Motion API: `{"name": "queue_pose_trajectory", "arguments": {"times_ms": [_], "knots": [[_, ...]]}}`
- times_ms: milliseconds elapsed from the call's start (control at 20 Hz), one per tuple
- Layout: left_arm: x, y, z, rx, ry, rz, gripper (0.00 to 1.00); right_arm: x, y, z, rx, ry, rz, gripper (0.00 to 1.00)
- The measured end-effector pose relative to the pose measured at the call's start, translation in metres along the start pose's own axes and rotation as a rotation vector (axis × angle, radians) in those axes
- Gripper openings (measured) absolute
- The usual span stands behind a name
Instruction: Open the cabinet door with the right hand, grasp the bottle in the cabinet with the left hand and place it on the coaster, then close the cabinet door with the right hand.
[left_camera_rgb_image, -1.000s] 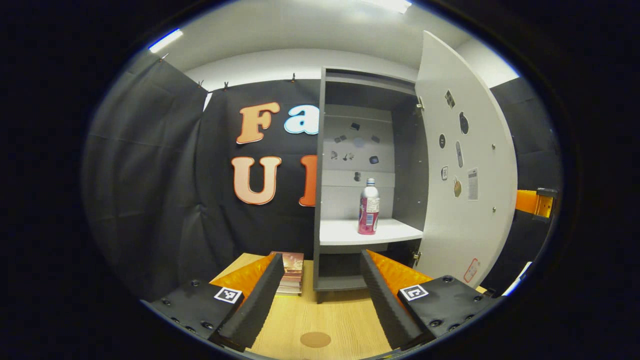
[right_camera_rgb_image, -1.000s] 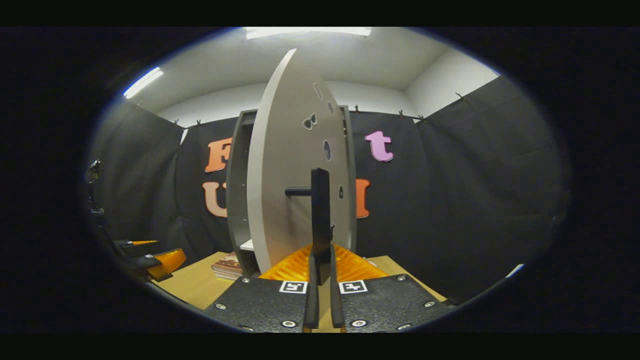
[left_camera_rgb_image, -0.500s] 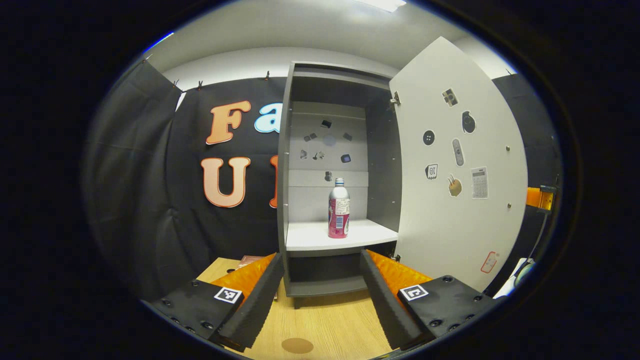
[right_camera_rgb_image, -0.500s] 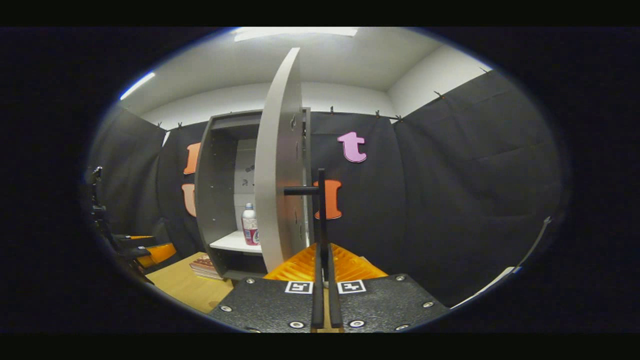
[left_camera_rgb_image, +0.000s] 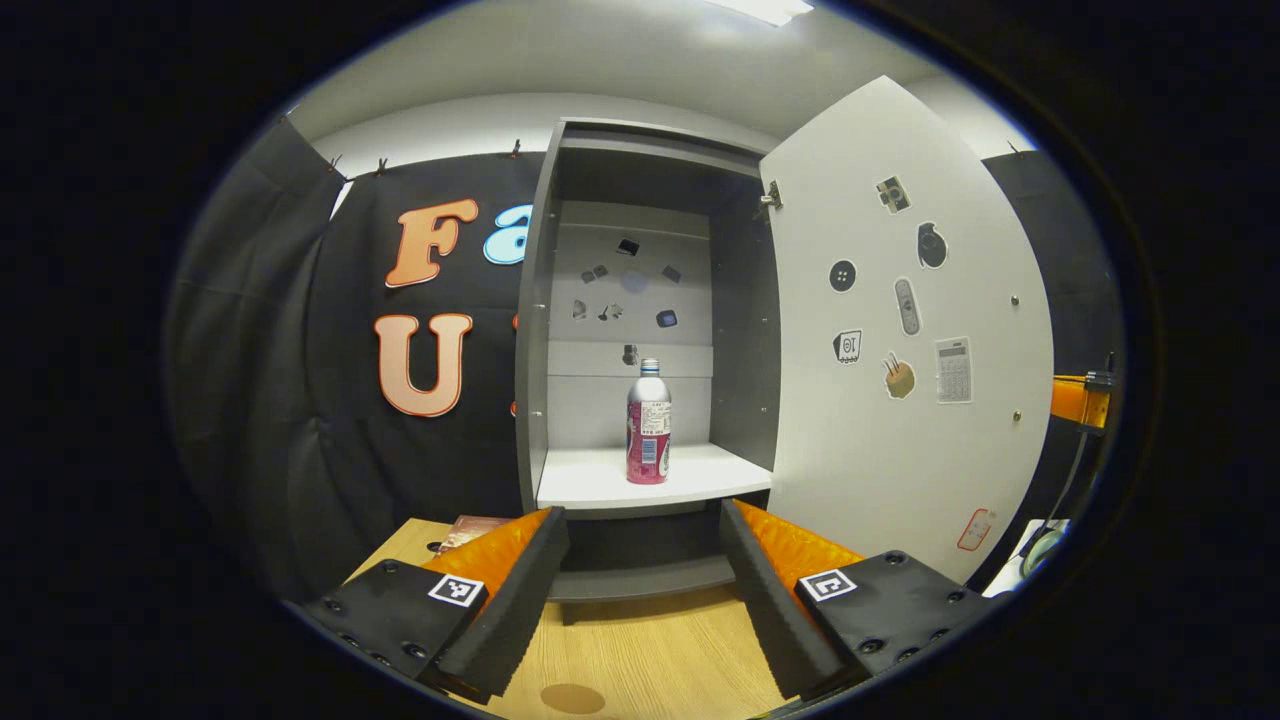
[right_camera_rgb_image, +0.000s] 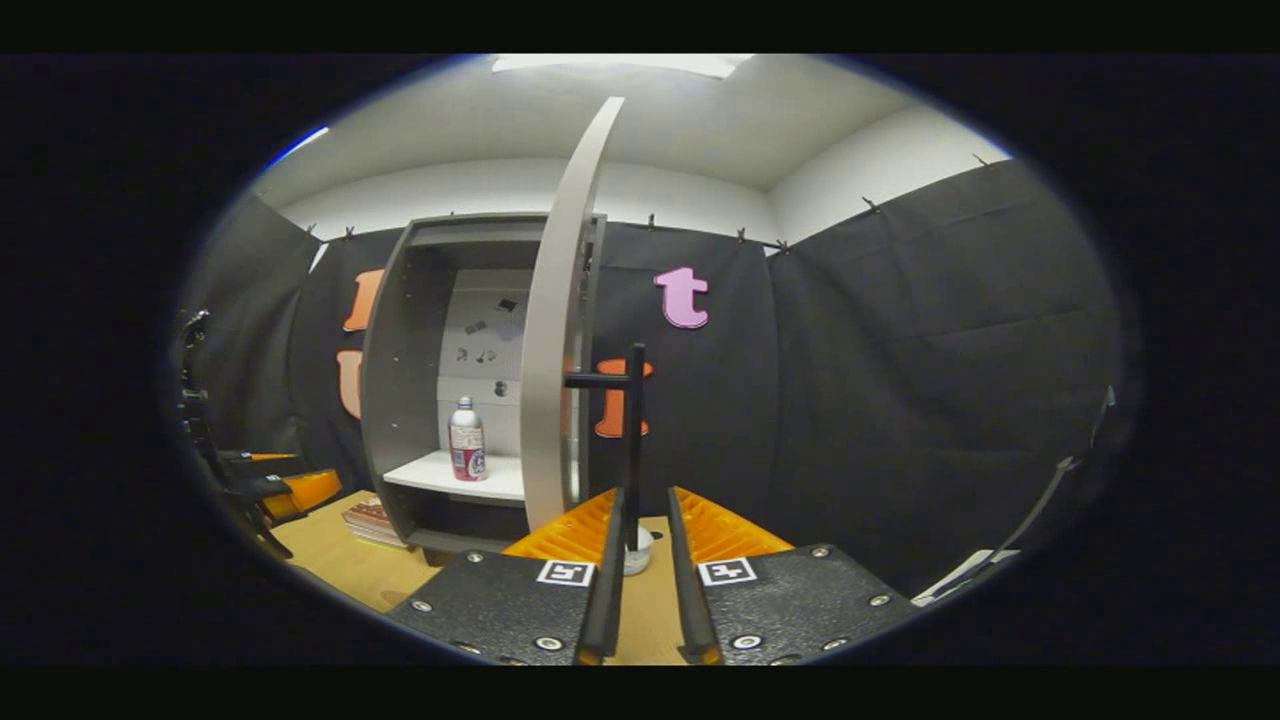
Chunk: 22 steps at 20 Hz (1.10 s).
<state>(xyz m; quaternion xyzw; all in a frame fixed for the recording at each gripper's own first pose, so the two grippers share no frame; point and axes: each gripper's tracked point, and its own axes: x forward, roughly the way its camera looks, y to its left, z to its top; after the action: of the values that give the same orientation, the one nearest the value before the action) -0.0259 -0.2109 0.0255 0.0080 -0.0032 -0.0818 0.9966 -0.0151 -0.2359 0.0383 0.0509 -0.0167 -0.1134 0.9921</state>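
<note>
On the far left of my left gripper view hangs the black booth cloth, and at its foot a stack of books (left_camera_rgb_image: 470, 524) pokes out beside the cabinet (left_camera_rgb_image: 533, 330). My left tongs (left_camera_rgb_image: 640, 590) stand wide apart and hold nothing, hovering above the desk (left_camera_rgb_image: 650, 650); the brown coaster (left_camera_rgb_image: 572, 697) lies on the wood just below and between them. Straight ahead, the bottle (left_camera_rgb_image: 648, 422) stands upright on the white shelf (left_camera_rgb_image: 600, 488) inside the cabinet, well apart from my tongs. Further right, the cabinet door (left_camera_rgb_image: 910, 330) is swung wide open, its inner face dotted with stickers.

In the right gripper view I see that door edge-on, with its black handle (right_camera_rgb_image: 633, 440) rising between the fingers of my right tongs (right_camera_rgb_image: 640, 580). They are set narrow with a small gap on each side of the bar, so I judge they are loose about the handle rather than pressing on it.

I take the opening step as done or nearly so, with the left-hand reach for the bottle in hand. Next I must carry the left tongs forward and up to shelf height, straddle the bottle's body with both fingers, close firmly, lift it clear of the shelf's front edge, and bring it down onto the coaster.
</note>
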Motion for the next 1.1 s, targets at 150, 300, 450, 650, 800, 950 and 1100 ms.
{"name": "queue_pose_trajectory", "arguments": {"times_ms": [150, 300, 450, 650, 800, 950, 1100], "knots": [[0.002, 0.002, -0.002, -0.004, 0.002, 0.004, 0.99, -0.007, -0.001, -0.004, -0.029, 0.016, -0.021, 0.27], [0.002, 0.003, -0.003, 0.003, 0.003, 0.012, 0.99, -0.018, -0.001, -0.005, -0.100, 0.029, -0.047, 0.44], [0.001, 0.003, -0.002, 0.005, -0.001, 0.023, 0.99, -0.030, 0.004, -0.001, -0.146, 0.023, -0.050, 0.53], [-0.004, 0.003, 0.001, -0.007, -0.005, 0.033, 0.99, -0.049, 0.033, 0.000, -0.127, 0.025, 0.034, 0.67], [-0.015, 0.000, 0.004, 0.002, -0.014, 0.048, 0.99, -0.055, 0.061, 0.000, -0.109, 0.014, 0.115, 0.71], [-0.020, -0.002, 0.001, -0.019, -0.001, 0.048, 0.99, -0.057, 0.090, 0.004, -0.091, -0.009, 0.189, 0.74], [-0.014, 0.003, 0.000, -0.036, 0.007, 0.038, 0.99, -0.048, 0.121, 0.006, -0.059, -0.016, 0.248, 0.75]]}}
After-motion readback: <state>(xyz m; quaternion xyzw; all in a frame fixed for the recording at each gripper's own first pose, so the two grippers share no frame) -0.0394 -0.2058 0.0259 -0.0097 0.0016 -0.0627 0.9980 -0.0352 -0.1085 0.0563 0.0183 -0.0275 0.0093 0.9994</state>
